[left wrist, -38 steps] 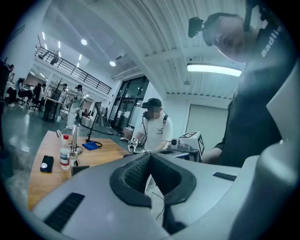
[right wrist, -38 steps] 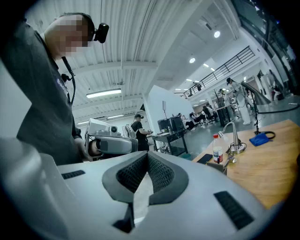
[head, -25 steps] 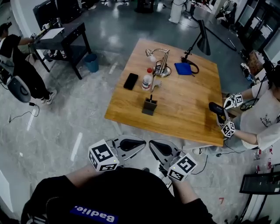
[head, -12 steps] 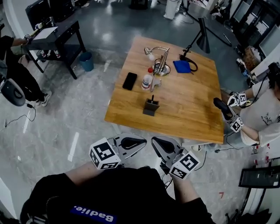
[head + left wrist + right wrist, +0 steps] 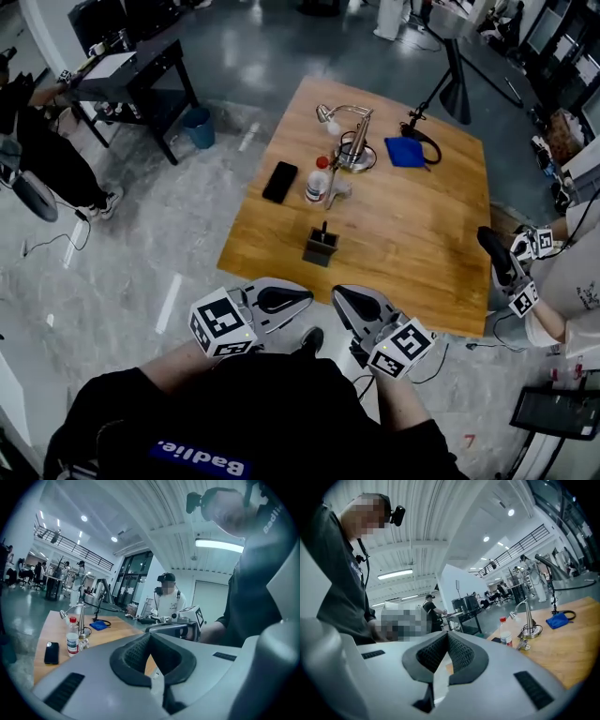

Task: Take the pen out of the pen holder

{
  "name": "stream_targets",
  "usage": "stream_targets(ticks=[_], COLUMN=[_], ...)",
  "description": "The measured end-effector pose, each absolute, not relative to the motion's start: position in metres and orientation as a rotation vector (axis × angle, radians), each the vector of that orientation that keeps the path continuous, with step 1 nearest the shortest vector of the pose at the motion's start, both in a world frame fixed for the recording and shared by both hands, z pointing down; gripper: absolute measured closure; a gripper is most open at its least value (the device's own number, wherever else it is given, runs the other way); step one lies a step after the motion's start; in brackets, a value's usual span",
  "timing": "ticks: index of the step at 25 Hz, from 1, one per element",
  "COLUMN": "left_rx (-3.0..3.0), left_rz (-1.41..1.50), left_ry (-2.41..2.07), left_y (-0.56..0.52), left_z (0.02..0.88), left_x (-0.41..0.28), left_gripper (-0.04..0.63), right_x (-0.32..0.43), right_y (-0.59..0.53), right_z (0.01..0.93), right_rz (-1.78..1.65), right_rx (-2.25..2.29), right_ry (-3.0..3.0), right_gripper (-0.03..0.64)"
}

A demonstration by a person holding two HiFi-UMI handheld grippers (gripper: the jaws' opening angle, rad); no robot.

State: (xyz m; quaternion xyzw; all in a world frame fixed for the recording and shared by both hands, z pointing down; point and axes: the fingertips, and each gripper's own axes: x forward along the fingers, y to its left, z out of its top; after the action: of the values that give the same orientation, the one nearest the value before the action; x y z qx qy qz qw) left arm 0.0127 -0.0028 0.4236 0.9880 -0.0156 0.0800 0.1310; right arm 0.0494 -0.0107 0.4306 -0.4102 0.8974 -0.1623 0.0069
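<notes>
The left gripper point(image 5: 298, 300) and the right gripper point(image 5: 339, 298) are held low, short of the table's near edge. Each has its jaws pressed together on nothing. Beyond them, on the wooden table point(image 5: 412, 244), the pen point(image 5: 324, 228) stands upright in the dark pen holder point(image 5: 320, 249), towards the near-left edge. Farther off are a phone point(image 5: 280, 182), a bottle point(image 5: 318, 178) and a desk lamp point(image 5: 352, 141), with a blue cloth point(image 5: 405, 152) to their right. Grey marbled floor point(image 5: 141, 272) surrounds the table, and a black desk point(image 5: 131, 80) and a blue bin point(image 5: 198, 128) stand far left.
</notes>
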Motion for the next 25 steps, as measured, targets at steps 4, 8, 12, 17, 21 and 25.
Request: stream_targets(ticks=[4,8,12,17,21,25], left_rx=[2.87,2.849,2.84,2.821,2.831,2.833], left_rz=[0.236,0.235,0.25,0.252,0.262,0.268], left_ry=[-0.141,-0.211,-0.205,-0.157,-0.104,-0.082], left_y=[-0.028,-0.047,-0.058,-0.071,-0.08,-0.085], left_z=[0.427,0.43,0.436,0.441,0.439,0.44], left_x=[0.04,0.056,0.063,0.065,0.065,0.063], left_gripper=[0.595,0.595,0.595,0.595,0.595,0.595], right_x=[0.074,0.088,0.094,0.099,0.103,0.108], right_y=[-0.036,-0.059,-0.078,-0.107,-0.127,-0.148], right_z=[0.441,0.448,0.454,0.47,0.486,0.509], right_rz=[-0.514,-0.522,-0.531,-0.565,-0.618,-0.686], right_rx=[-1.183,-1.125,-1.098,-1.161,-1.211,-1.25], right_ry=[2.874,2.906,2.918,2.929,2.948,2.984], right_gripper=[0.611,0.611,0.611,0.611,0.611,0.609])
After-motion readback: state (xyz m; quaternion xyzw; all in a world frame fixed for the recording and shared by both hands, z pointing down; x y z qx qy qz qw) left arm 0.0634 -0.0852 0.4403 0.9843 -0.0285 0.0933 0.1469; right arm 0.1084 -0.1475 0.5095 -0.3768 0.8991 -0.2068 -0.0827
